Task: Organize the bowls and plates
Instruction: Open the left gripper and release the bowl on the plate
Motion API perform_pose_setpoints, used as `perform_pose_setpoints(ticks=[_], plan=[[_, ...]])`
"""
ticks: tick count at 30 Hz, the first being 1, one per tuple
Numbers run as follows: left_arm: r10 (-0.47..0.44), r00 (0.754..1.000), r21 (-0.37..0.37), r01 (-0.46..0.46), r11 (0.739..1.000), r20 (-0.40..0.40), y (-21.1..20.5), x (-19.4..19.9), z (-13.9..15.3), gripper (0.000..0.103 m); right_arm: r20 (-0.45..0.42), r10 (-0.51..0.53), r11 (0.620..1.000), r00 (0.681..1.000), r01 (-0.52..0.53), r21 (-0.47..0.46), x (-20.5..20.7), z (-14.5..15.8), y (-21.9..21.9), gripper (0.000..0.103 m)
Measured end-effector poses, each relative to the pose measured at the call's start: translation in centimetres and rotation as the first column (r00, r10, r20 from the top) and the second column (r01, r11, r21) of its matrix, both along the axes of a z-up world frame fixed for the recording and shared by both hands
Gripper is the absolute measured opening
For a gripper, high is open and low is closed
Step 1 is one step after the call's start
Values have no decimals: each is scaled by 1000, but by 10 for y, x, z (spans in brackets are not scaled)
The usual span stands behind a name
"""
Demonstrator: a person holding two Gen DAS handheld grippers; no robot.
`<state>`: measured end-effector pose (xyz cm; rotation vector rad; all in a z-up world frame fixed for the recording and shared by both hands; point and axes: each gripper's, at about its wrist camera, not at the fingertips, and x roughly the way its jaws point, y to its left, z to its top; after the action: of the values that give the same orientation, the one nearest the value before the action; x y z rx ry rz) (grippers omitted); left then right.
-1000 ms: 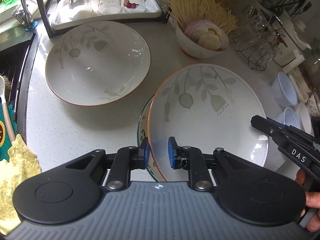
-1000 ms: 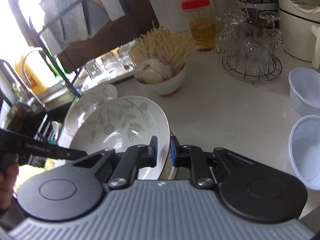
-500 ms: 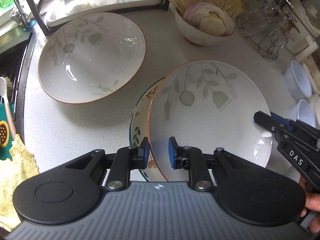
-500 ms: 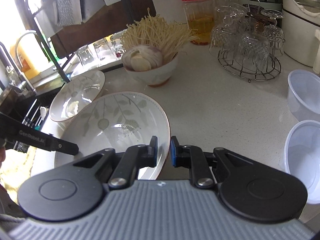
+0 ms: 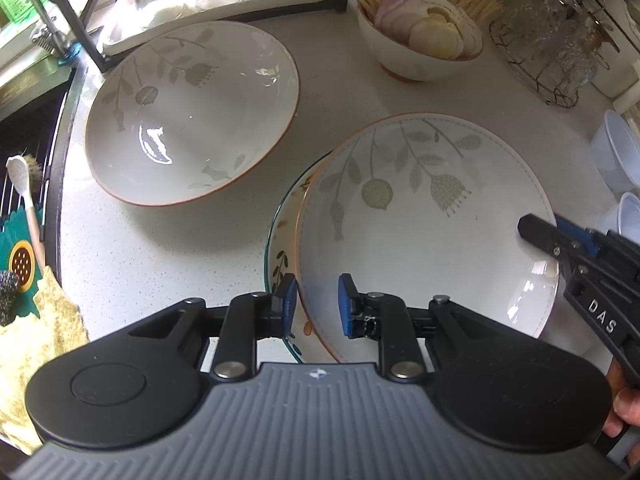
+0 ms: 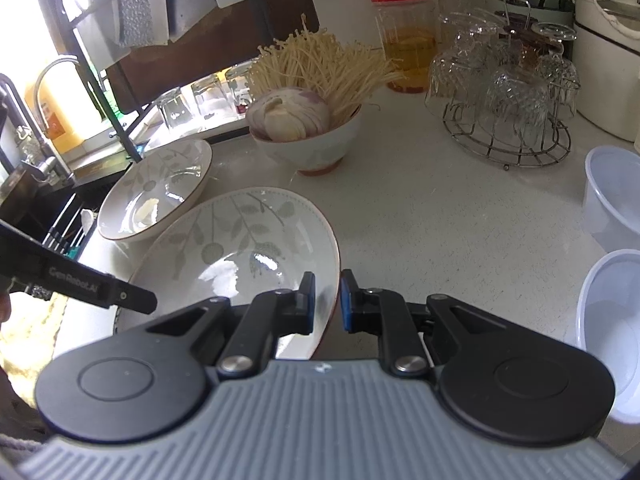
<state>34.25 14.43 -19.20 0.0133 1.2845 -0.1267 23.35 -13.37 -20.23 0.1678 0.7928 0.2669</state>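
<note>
Glass tumblers (image 6: 516,108) — beyond leaf-print bowl (image 6: 244,248)

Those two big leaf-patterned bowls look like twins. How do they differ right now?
The far bowl rests alone, directly on the counter; the near bowl sits over a green-rimmed dish. Nothing touches the far bowl, whereas the left hand-held gripper and the right hand-held gripper each straddle the near bowl's rim. They share pale glaze, a leaf pattern and a brown rim.
</note>
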Motion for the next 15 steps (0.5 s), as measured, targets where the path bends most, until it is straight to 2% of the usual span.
perform_pose_setpoints(ticks=[2,4,7,15], plan=[[12,1000,-6,-12,1000,-4,0,-1,2,30,-21,-13,1000,1000,13,27,2,-3,-3,16],[28,1000,-11,-28,1000,5,1,-2,5,41,-29,-5,999,1000,6,34,2,-5,-2,15],[35,999,-3,-35,999,17,0,-6,10,52,-45,17,999,999,-16,29,2,-9,3,16],[76,996,-44,-74,996,49,12,-21,25,54,-43,28,999,999,-27,27,1,-6,6,16]])
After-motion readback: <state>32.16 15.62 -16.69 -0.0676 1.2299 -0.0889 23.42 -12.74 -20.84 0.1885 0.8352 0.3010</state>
